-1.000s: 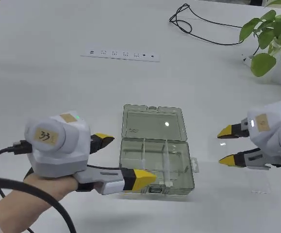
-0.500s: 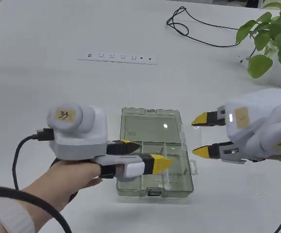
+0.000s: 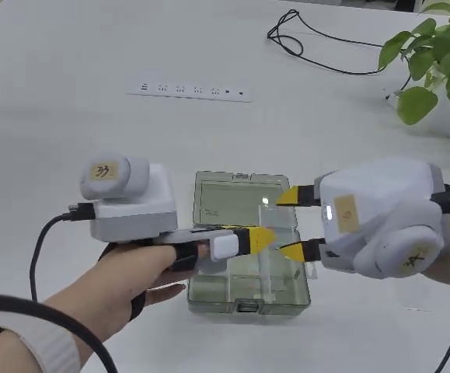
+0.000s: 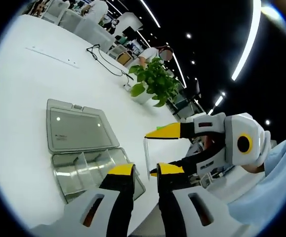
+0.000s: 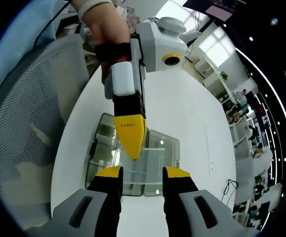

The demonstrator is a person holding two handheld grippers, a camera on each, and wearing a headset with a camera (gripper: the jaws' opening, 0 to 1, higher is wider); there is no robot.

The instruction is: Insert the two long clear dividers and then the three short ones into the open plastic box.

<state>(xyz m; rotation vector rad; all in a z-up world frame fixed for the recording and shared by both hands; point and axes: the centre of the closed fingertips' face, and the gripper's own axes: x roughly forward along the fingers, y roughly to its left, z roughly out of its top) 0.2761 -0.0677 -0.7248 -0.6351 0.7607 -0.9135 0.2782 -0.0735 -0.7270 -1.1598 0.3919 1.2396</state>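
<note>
The clear greenish plastic box (image 3: 209, 291) lies open on the white table, lid (image 3: 244, 198) flat behind it and dividers standing inside. My left gripper (image 3: 259, 237) hovers over the box's middle, shut on a thin clear divider (image 3: 265, 268) that hangs down from its yellow tips toward the compartments. In the left gripper view the divider (image 4: 146, 153) rises edge-on between my jaws (image 4: 145, 170). My right gripper (image 3: 293, 222) is open just right of the left tips, its jaws on either side of the divider's edge without touching it. In the right gripper view the divider (image 5: 155, 158) sits above my open jaws (image 5: 143, 173).
A white power strip (image 3: 190, 89) lies at the back of the table. A black cable (image 3: 318, 47) loops at the far right, beside a potted plant (image 3: 434, 62). A mesh chair (image 5: 29, 123) stands off the table's near side.
My left gripper has swung right over the box and its jaws have come together. My right gripper has moved left, up to the left tips.
</note>
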